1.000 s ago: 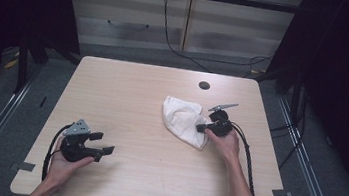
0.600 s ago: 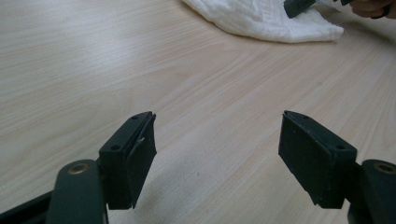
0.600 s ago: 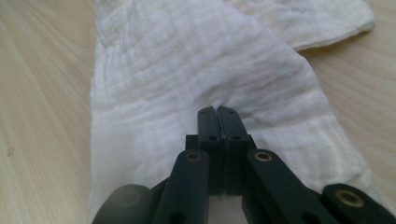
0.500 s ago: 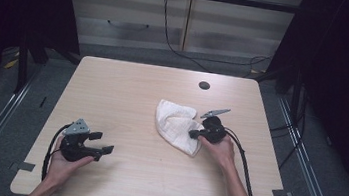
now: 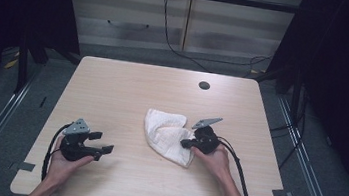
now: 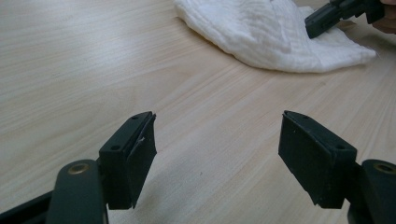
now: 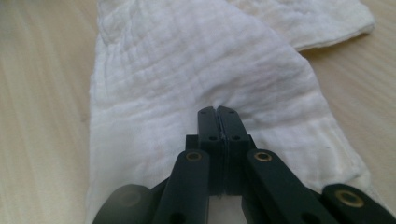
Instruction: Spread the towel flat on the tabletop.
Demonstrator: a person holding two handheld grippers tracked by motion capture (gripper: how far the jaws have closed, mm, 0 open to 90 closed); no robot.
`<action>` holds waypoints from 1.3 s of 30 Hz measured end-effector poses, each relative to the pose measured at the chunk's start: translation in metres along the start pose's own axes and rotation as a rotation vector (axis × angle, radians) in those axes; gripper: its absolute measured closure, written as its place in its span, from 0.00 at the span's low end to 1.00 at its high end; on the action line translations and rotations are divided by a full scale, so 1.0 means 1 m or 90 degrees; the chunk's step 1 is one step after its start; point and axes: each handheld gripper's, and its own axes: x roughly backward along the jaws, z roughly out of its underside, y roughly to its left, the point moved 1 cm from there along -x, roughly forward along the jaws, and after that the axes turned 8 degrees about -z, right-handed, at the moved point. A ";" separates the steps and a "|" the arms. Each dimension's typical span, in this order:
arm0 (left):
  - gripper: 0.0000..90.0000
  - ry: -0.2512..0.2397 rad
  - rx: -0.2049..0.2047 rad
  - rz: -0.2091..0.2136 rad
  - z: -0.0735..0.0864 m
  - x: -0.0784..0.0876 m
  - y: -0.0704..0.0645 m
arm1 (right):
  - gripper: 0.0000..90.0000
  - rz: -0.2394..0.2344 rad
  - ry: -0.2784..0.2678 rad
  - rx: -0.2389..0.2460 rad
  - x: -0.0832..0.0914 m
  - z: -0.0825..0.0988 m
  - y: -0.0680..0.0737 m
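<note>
From above, your right gripper (image 5: pixel 188 143) sits on the white cloth's (image 5: pixel 165 134) right edge at mid-table, while your own camera shows its jaws pinched together on a fold, and your left gripper (image 6: pixel 217 156) gapes empty, cloth far right.

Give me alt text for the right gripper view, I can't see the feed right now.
The right gripper has its two black jaws shut together, pinching a small fold of the white cloth, which puckers at the jaw tips. The cloth lies crumpled on the light wooden table, and one corner reaches toward the top right of the frame.
</note>
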 end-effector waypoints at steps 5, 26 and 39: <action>0.30 0.001 -0.001 -0.001 0.000 0.001 0.001 | 0.99 -0.014 0.010 0.019 -0.001 0.004 0.015; 0.31 0.005 -0.001 -0.001 0.001 0.000 0.000 | 0.89 -0.051 0.022 0.073 0.009 0.030 0.056; 0.31 0.010 -0.004 -0.001 0.002 -0.002 0.000 | 0.71 0.035 -0.027 0.027 0.047 0.019 0.025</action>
